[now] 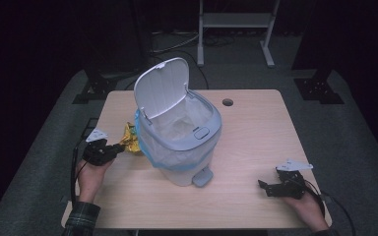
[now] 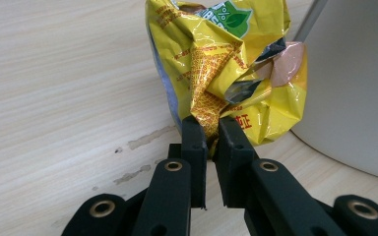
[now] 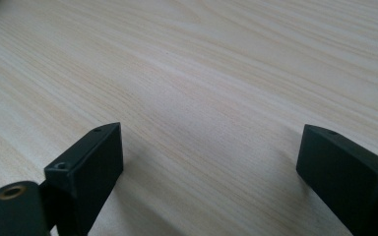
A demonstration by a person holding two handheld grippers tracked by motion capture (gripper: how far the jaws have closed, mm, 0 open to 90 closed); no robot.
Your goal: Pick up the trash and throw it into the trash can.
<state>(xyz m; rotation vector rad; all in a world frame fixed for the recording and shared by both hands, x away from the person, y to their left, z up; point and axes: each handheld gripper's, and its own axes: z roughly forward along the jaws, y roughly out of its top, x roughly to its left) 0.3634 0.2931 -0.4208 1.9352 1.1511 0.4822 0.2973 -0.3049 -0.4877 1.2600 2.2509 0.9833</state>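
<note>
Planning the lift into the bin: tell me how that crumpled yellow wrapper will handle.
The yellow wrapper is creased foil, so probably light and floppy, sagging around the left gripper. Its glossy surface may slip, though the jaws pinch a fold.

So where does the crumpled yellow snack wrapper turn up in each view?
High view: the yellow wrapper sits left of centre, pinched by the left tongs, beside the white bin.
Left gripper view: it is at top centre, clamped between the black jaws.
Right gripper view: not in it; open jaws over the table.
Shared landmark: the bin, at the right edge of the left gripper view.
</note>
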